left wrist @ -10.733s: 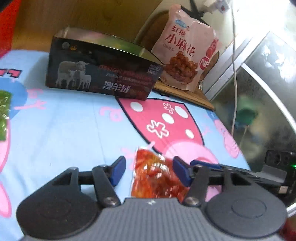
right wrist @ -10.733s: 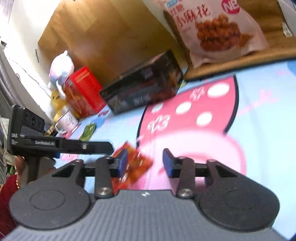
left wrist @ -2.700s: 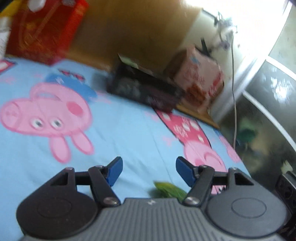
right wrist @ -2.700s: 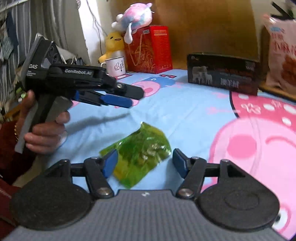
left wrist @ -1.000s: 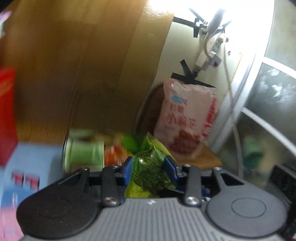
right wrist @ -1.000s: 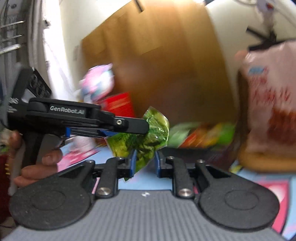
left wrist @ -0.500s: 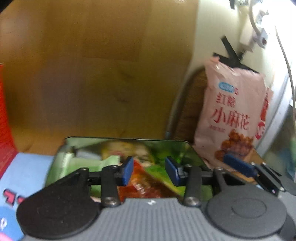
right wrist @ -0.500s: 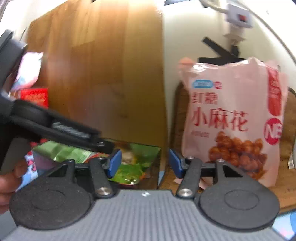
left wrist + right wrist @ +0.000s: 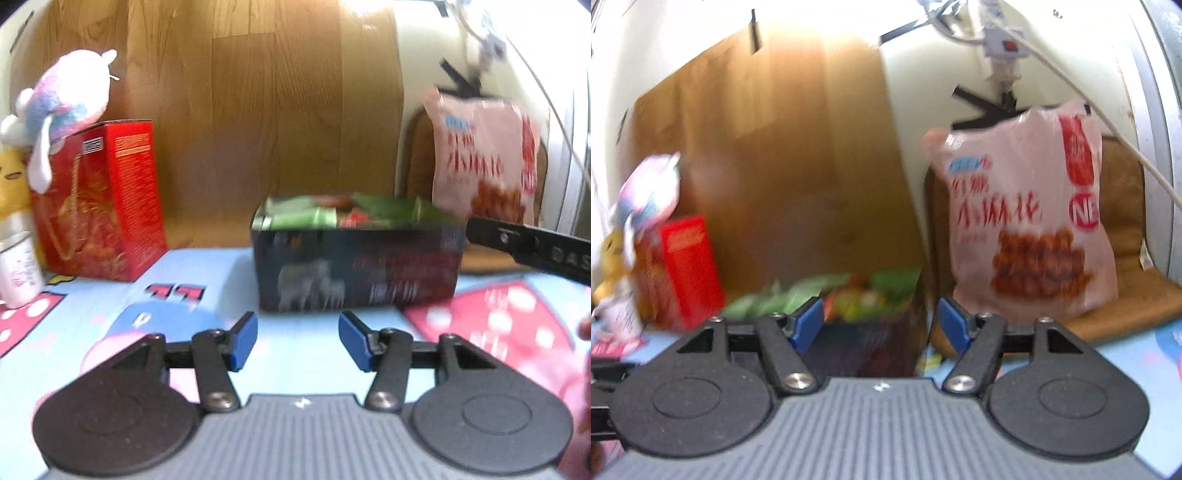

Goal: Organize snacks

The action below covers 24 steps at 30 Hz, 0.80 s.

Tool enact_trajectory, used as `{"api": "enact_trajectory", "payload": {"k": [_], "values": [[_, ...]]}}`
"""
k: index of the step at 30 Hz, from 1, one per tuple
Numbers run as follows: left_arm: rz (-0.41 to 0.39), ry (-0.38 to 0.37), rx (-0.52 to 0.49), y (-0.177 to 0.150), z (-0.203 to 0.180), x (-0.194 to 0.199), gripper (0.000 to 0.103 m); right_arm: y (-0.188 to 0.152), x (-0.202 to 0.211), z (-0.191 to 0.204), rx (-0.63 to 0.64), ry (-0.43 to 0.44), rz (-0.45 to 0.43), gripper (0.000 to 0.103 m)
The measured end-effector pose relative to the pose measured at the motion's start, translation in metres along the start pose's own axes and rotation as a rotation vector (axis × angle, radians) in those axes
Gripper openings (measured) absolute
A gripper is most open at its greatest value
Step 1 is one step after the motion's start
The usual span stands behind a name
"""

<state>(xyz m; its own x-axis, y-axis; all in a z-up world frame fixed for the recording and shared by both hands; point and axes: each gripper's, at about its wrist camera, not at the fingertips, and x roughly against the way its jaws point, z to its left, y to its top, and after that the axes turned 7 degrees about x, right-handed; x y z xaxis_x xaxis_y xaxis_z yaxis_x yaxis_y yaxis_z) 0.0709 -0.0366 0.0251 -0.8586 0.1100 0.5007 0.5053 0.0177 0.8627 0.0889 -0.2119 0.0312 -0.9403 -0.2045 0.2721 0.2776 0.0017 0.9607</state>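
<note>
Inside dark box (image 9: 356,273), green, red snack packets (image 9: 306,218)

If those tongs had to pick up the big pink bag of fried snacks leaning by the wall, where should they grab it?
Probably the flat sealed top edge of the big pink snack bag, coming from the front and above. The bag stands upright, leaning back on a brown cushion; its belly looks too broad, while the top seam is thin enough for the right tongs, now opening and empty.
</note>
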Motion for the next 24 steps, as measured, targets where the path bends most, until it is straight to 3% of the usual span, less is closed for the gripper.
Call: {"api": "enact_trajectory", "payload": {"k": [4,7,11,16,21,24], "values": [[0.000,0.077,-0.044,-0.020,-0.002,0.015,0.057,-0.024,0.030,0.022,-0.003,0.036,0.076,0.082],[0.014,0.077,-0.032,-0.028,0.000,0.024,0.059,-0.037,0.048,0.034,-0.015,0.022,0.082,0.088],[0.032,0.091,-0.028,-0.037,0.002,0.031,0.060,-0.043,0.071,0.039,-0.072,-0.055,-0.005,0.096],[-0.005,0.127,-0.044,-0.043,-0.001,0.038,0.061,-0.053,0.079,0.031,-0.211,-0.044,0.013,0.097],[-0.026,0.164,-0.050,-0.044,-0.003,0.041,0.065,-0.064,0.072,0.000,-0.422,0.011,0.030,0.097],[-0.024,0.172,-0.039,-0.044,-0.001,0.041,0.065,-0.067,0.071,-0.007,-0.480,0.045,0.026,0.097]]}}
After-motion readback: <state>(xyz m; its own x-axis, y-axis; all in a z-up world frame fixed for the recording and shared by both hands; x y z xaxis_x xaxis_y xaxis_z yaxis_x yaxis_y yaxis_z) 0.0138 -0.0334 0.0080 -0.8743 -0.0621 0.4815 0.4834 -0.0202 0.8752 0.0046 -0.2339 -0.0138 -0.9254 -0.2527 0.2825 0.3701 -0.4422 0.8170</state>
